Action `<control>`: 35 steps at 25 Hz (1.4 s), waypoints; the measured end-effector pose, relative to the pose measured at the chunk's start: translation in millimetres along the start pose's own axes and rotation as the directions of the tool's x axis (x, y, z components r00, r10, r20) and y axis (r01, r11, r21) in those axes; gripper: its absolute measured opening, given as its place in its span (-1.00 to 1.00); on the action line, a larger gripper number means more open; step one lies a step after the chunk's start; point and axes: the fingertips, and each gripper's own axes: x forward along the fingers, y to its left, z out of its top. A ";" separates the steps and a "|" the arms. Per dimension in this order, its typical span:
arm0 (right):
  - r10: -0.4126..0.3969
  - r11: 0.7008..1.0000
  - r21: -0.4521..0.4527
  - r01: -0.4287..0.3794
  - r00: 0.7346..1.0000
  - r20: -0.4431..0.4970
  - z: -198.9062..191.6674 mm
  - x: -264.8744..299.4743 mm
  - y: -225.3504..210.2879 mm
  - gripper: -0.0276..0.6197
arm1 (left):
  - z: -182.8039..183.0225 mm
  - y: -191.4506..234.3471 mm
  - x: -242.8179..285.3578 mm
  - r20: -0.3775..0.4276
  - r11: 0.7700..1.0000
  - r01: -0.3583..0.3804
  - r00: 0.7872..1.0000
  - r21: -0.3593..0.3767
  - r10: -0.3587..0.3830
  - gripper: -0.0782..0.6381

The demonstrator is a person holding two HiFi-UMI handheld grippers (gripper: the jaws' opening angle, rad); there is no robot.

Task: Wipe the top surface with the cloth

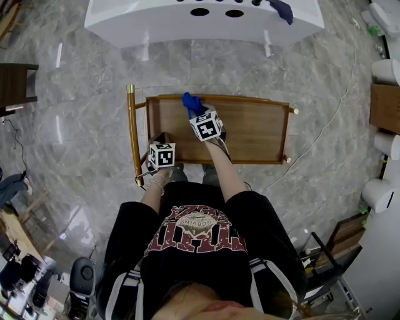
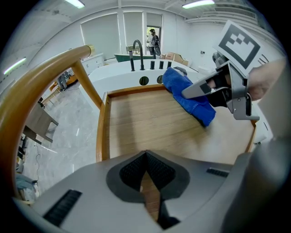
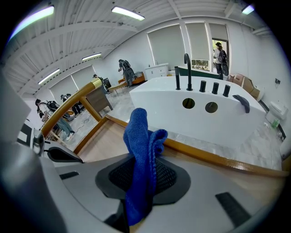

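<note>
Cloth (image 3: 141,154) is bright blue, tray top (image 1: 250,131) is brown wood grain, its frame (image 1: 131,131) golden, floor's (image 1: 81,94) grey marble, tub's (image 1: 187,25) plain white.

- Two hand-held grippers are counted: the left hand-held gripper (image 2: 146,173) and the right hand-held gripper (image 3: 142,179).
- One blue cloth (image 3: 142,136) is counted.
- One wooden worktop (image 1: 250,134) is seen.
- One white bathtub (image 1: 156,24) is seen, with two round holes (image 1: 200,12) in its rim.
</note>
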 end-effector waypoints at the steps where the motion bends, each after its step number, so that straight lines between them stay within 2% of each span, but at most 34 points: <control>1: -0.001 1.000 -0.001 0.001 1.000 -0.002 -0.6 -1.1 -1.8 -0.63 | 0.1 -0.1 0.1 -0.002 1.000 -0.001 1.000 0.002 0.001 -0.64; 26: -0.045 0.999 -0.004 0.045 0.996 -0.076 -30.5 -36.6 -56.1 -0.63 | -3.0 -4.5 1.3 -0.061 0.996 -0.021 0.998 0.089 0.027 -0.64; 35: -0.069 0.997 0.020 0.071 0.994 -0.080 -39.9 -50.6 -80.8 -0.62 | -2.0 -4.6 0.2 -0.057 0.996 -0.033 0.998 0.087 0.038 -0.64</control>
